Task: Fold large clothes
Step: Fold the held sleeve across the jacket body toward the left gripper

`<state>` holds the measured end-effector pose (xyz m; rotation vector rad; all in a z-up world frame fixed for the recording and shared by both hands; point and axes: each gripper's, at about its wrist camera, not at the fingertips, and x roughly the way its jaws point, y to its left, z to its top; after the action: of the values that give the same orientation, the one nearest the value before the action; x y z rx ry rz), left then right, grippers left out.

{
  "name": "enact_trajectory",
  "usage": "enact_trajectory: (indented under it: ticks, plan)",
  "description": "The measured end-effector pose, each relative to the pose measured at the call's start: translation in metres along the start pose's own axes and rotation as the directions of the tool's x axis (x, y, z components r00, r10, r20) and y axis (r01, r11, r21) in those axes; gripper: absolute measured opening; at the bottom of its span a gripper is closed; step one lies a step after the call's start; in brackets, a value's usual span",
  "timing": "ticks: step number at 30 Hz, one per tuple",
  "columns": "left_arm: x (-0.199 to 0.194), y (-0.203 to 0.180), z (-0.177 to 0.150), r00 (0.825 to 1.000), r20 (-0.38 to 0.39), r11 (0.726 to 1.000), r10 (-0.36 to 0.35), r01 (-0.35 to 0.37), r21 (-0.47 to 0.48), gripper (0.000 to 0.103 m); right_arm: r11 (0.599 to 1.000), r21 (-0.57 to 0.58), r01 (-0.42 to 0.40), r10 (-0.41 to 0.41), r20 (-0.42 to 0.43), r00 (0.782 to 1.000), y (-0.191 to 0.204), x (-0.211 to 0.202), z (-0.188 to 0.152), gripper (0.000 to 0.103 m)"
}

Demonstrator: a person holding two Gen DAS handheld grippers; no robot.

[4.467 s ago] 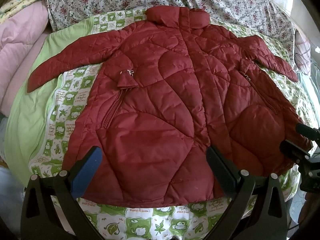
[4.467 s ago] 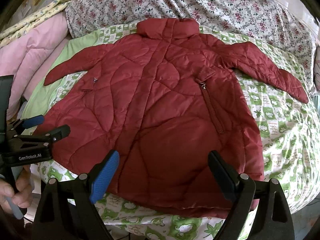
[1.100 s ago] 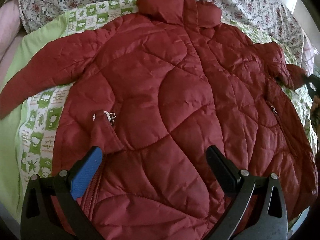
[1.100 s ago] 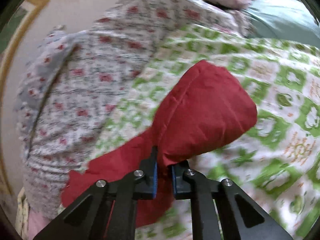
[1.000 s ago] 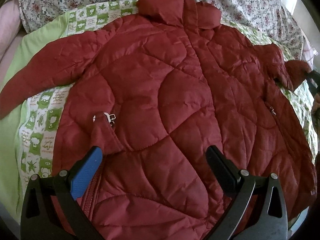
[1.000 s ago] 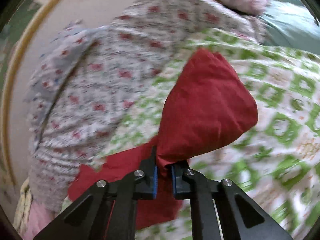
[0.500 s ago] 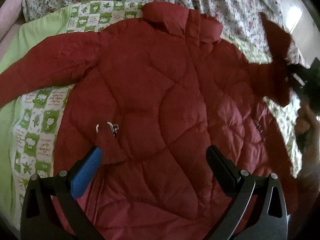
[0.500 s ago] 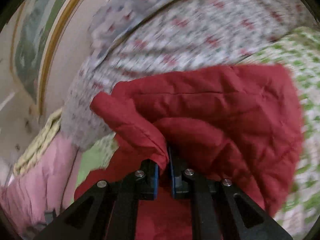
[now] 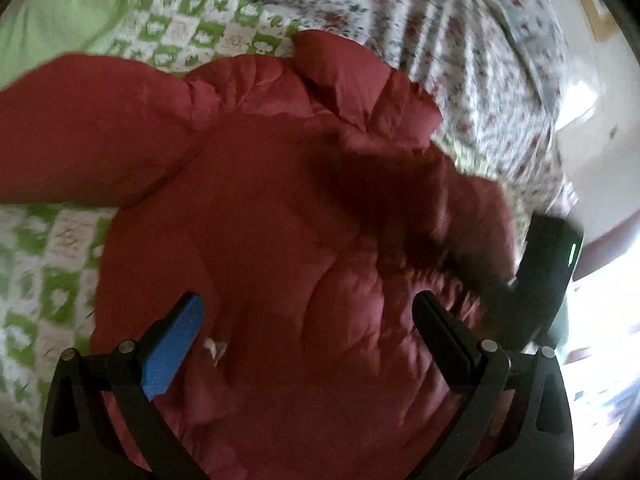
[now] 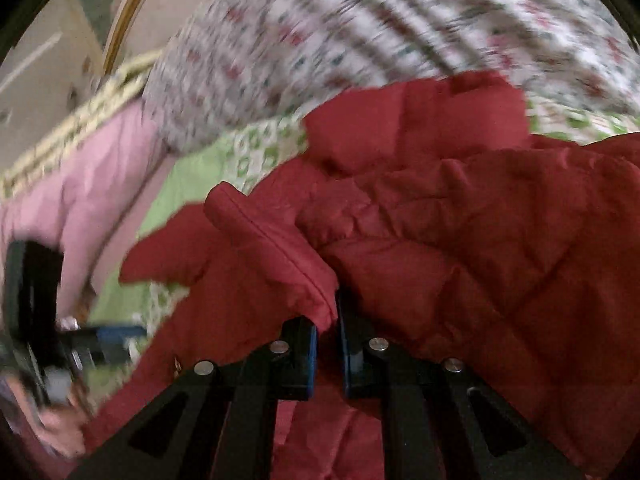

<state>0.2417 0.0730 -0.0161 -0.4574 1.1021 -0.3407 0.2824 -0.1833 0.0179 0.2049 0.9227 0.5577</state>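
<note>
A red quilted jacket (image 9: 260, 216) lies front-up on the bed, collar (image 9: 360, 80) at the far end. It also fills the right wrist view (image 10: 460, 240). My right gripper (image 10: 328, 332) is shut on the cuff (image 10: 276, 248) of the jacket's right sleeve and holds it over the jacket's chest. The sleeve shows blurred in the left wrist view (image 9: 392, 200), with the right gripper's body (image 9: 548, 276) beside it. My left gripper (image 9: 308, 320) is open and empty, low over the jacket's front near a zip pull (image 9: 216, 346). The left sleeve (image 9: 80, 132) lies stretched out.
A green-and-white patterned blanket (image 9: 188, 36) lies under the jacket. A floral quilt (image 9: 460, 32) lies behind the collar. A pink pillow (image 10: 80, 184) is at the left of the bed. The left gripper shows blurred in the right wrist view (image 10: 60, 344).
My right gripper has carried the right sleeve's cuff inward, from out beside the jacket to over its chest. My left gripper has moved forward over the jacket, still open.
</note>
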Motion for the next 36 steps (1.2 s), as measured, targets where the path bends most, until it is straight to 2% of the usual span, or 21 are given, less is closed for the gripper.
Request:
enact_trajectory:
  ticks: [4,8,11,13,14,15,17,19,21,23,27,29,31,34,36]
  plan:
    - [0.016,0.018,0.031,0.995,-0.018,0.991,-0.097,0.095,-0.095,0.103,0.994,-0.111,0.023,-0.026,-0.028,0.999,0.024,0.017,-0.010,0.010]
    - [0.044,0.042,0.057,0.973,-0.043,0.950,-0.225,0.209,-0.233,0.103,0.985,-0.168,0.028,-0.032,-0.024,0.999,0.034,0.020,-0.014,0.014]
    - [0.058,0.039,0.065,0.968,-0.060,0.947,-0.245,0.226,-0.227,0.102,0.983,-0.180,0.027,-0.032,-0.025,0.999,0.038,0.022,-0.014,0.014]
    - [0.066,0.026,0.067,0.965,-0.077,0.958,-0.250,0.235,-0.165,0.081,0.985,-0.170,0.018,-0.022,-0.026,0.999,0.037,0.023,-0.013,0.014]
    - [0.071,0.022,0.067,0.964,-0.095,0.961,-0.250,0.235,-0.143,0.051,0.986,-0.166,0.014,-0.019,-0.028,0.999,0.037,0.024,-0.013,0.014]
    - [0.075,0.018,0.067,0.964,-0.110,0.965,-0.243,0.228,-0.132,0.032,0.987,-0.163,0.012,-0.017,-0.031,0.999,0.037,0.024,-0.013,0.014]
    - [0.077,0.015,0.071,0.973,-0.107,0.975,-0.207,0.196,-0.102,0.020,0.986,-0.162,0.027,-0.033,-0.035,0.999,0.037,0.024,-0.012,0.016]
    - [0.074,0.013,0.071,0.971,-0.101,0.975,-0.217,0.210,-0.078,0.017,0.989,-0.150,0.012,-0.019,-0.045,0.999,0.035,0.019,-0.012,0.016]
    - [0.066,0.010,0.074,0.980,-0.080,0.983,-0.181,0.179,-0.032,0.016,0.991,-0.128,-0.022,0.016,-0.047,0.999,0.031,0.009,-0.013,0.016]
    - [0.053,0.009,0.079,0.993,-0.040,0.993,-0.109,0.111,0.038,0.015,0.993,-0.109,-0.037,0.033,-0.038,0.999,0.026,-0.003,-0.015,0.018]
    - [0.032,0.008,0.090,0.999,0.036,0.989,0.004,-0.009,0.146,0.015,1.000,-0.013,0.009,-0.008,0.051,0.999,-0.004,-0.040,-0.014,0.021]
    - [0.027,0.005,0.093,0.996,0.075,0.976,0.058,-0.072,0.205,0.015,0.996,0.048,0.078,-0.084,0.121,0.989,-0.028,-0.060,-0.011,0.021]
    - [0.027,-0.004,0.091,0.987,0.122,0.951,0.109,-0.139,0.275,0.015,0.983,0.106,0.151,-0.166,0.155,0.974,-0.052,-0.070,-0.005,0.024]
    - [0.035,-0.014,0.088,0.970,0.162,0.911,0.181,-0.228,0.345,0.015,0.956,0.177,0.234,-0.260,0.140,0.956,-0.084,-0.070,-0.001,0.030]
    - [0.044,-0.013,0.086,0.958,0.163,0.895,0.234,-0.278,0.349,0.022,0.941,0.213,0.264,-0.285,0.077,0.955,-0.103,-0.056,-0.001,0.031]
